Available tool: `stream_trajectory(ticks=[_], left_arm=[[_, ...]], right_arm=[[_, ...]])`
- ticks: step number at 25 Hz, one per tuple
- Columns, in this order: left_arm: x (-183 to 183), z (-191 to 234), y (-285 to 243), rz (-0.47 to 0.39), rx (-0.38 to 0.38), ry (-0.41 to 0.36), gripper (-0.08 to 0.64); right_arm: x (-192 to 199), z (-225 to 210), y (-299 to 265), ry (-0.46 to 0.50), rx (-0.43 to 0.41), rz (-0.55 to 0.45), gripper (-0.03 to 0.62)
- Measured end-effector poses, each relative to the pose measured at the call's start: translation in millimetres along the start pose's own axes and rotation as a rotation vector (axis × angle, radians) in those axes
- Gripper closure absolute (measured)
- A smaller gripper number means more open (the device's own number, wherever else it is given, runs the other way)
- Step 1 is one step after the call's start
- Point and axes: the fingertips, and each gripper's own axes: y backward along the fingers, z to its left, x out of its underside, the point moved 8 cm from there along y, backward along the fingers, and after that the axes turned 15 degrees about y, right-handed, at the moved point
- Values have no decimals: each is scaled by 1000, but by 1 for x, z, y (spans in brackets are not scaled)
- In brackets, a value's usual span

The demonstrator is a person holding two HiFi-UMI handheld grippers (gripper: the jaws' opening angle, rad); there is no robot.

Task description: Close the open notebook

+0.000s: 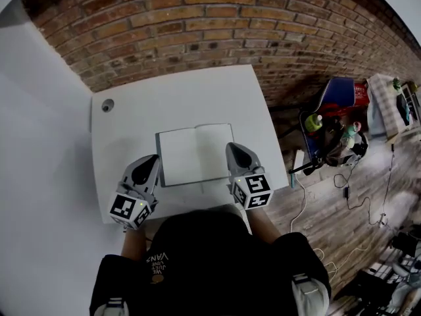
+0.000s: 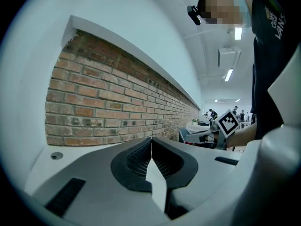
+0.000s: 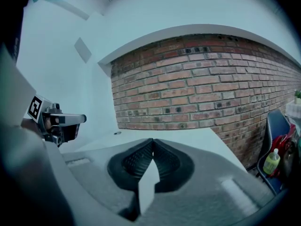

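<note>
**Both grippers clenched and empty beside the open notebook**

The open notebook [image 1: 195, 153] lies flat on the white table [image 1: 125, 133], its blank pages up, between the two grippers. The left gripper [image 1: 154, 158] sits at the book's left edge and the right gripper [image 1: 231, 146] at its right edge. Each nose is level with the lower half of the pages. From the head view, I cannot tell whether either tip touches the paper or the cover.

In the left gripper view, the left gripper's [image 2: 151, 139] ribbed pads meet at the tip, with nothing between them. The right gripper view shows the same for the right gripper [image 3: 152, 140]: pads pressed together and empty. Both point toward the brick wall [image 1: 197, 25] beyond the table's far edge.

Ahead of the left gripper, near the far left corner of the table, is a small round cable hole [image 1: 107, 104]. To the right of the right gripper, off the table, a blue chair [image 1: 339, 104] stands on the wooden floor with a yellow-green bottle [image 1: 314, 122] beside it. Each gripper camera catches the other gripper's marker cube [image 2: 229, 121] out to its side.
</note>
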Motion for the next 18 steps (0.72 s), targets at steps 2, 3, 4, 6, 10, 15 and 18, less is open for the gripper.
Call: stream_trajectory(ticks=[2, 3, 4, 6, 10, 15, 18], left_arm=[[5, 6, 0, 5, -8, 12, 549], [7, 8, 0, 8, -13, 20, 549], [9, 11, 0, 12, -20, 28, 549], [13, 17, 0, 20, -40, 46, 549], [21, 30, 2, 34, -71, 76, 549], [35, 42, 3, 67, -96, 103, 549], [46, 46, 2, 95, -101, 135, 548]], right_arm=[[6, 2, -6, 2, -1, 18, 594], [9, 3, -8, 1, 0, 27, 594], [12, 4, -11, 1, 1, 36, 594], [17, 5, -15, 0, 4, 53, 594], [28, 7, -24, -4, 6, 91, 594], [42, 8, -32, 4, 9, 147, 594], [51, 8, -34, 4, 12, 176, 594]])
